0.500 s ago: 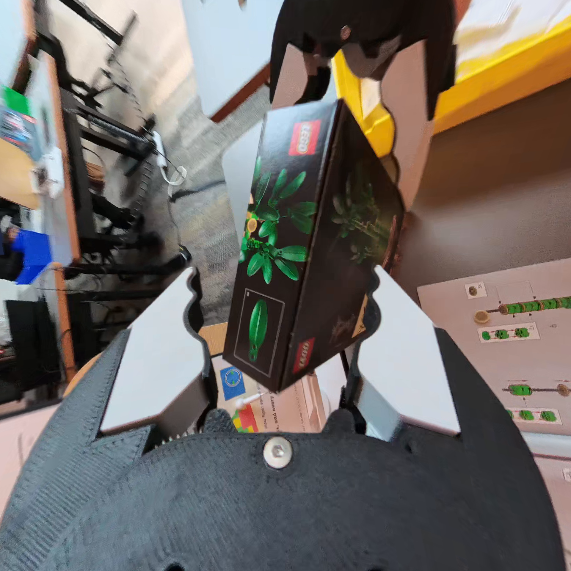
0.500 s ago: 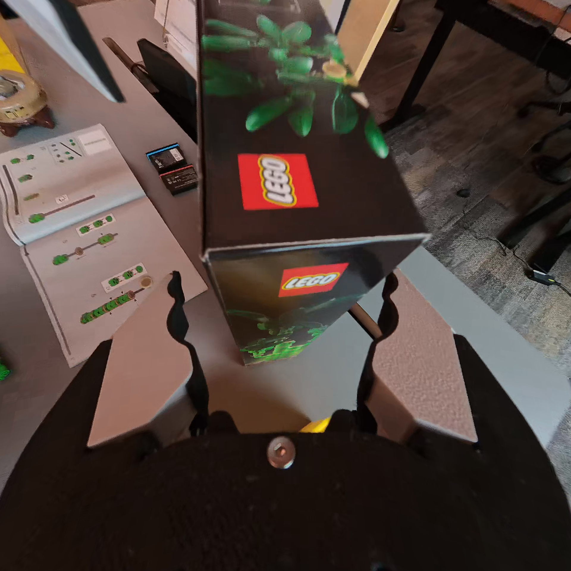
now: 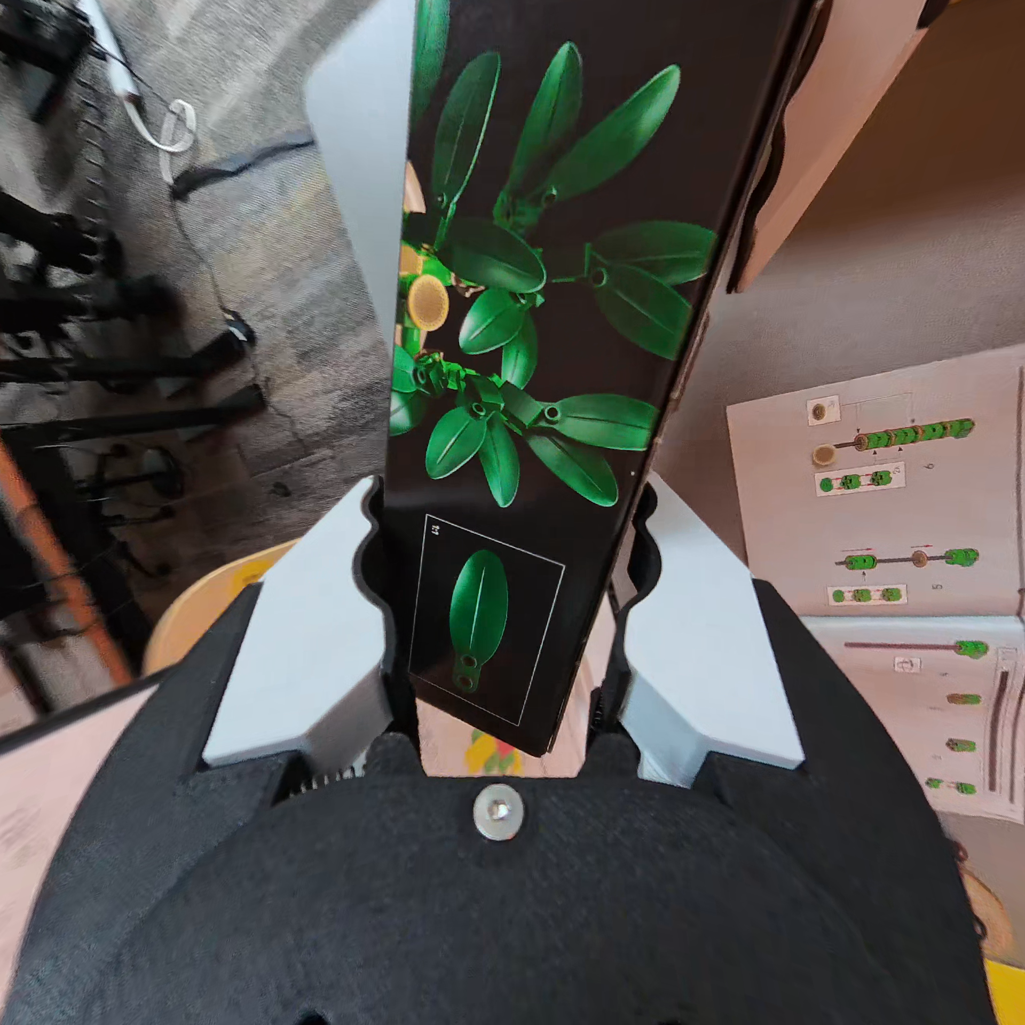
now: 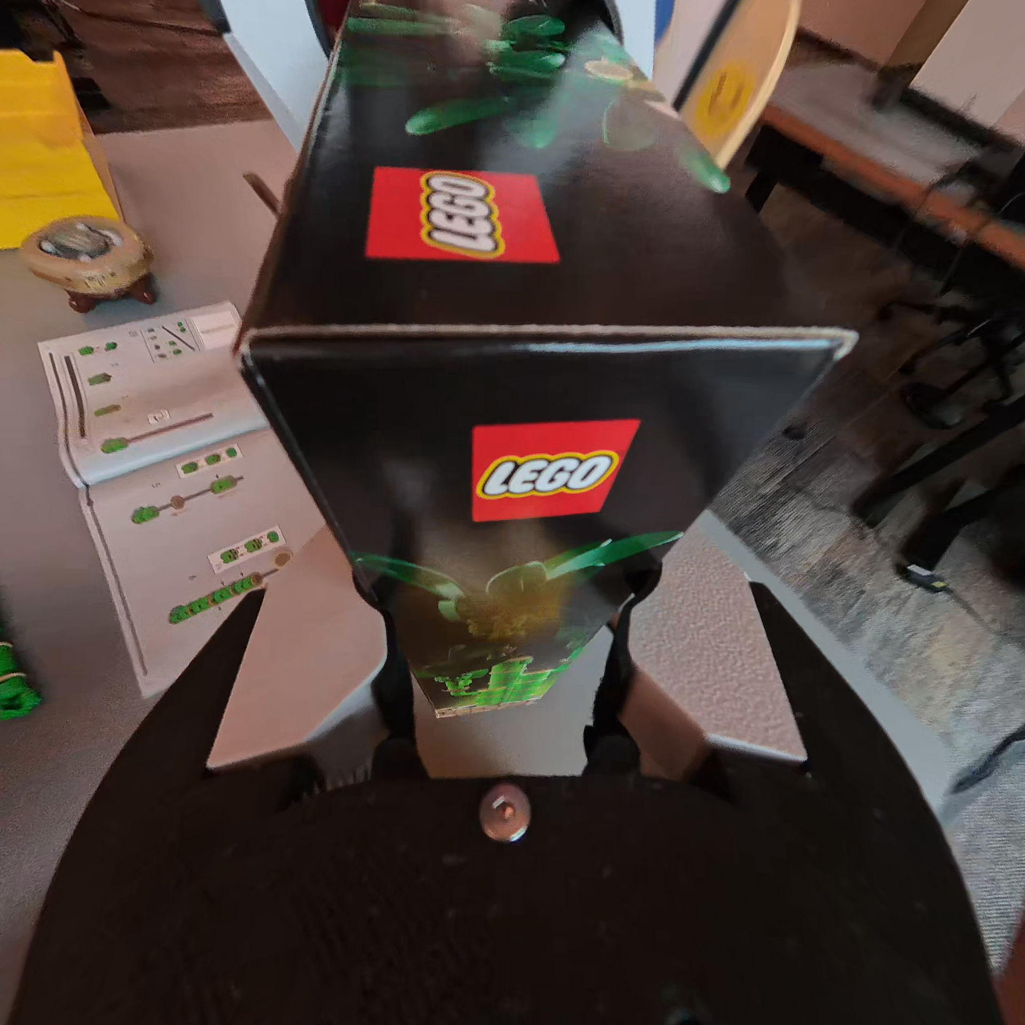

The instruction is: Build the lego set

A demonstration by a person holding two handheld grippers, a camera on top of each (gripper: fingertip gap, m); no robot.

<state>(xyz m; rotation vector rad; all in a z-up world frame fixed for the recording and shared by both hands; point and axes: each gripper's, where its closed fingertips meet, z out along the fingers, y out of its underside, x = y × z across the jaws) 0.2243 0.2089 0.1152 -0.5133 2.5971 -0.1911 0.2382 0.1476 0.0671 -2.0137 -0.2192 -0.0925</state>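
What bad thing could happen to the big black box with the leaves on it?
The black box hangs in the air between the left gripper and the right gripper, each pinching only one end. If one lets go, it may drop onto the open instruction booklet or off the table edge.

A grey tabletop [image 4: 183, 183] stands over mottled grey carpet [image 3: 310, 377]. Dark desk legs [image 4: 943, 455] and cables [image 3: 183, 183] cross the floor. A pale round chair back [image 4: 732, 83] sits beyond.
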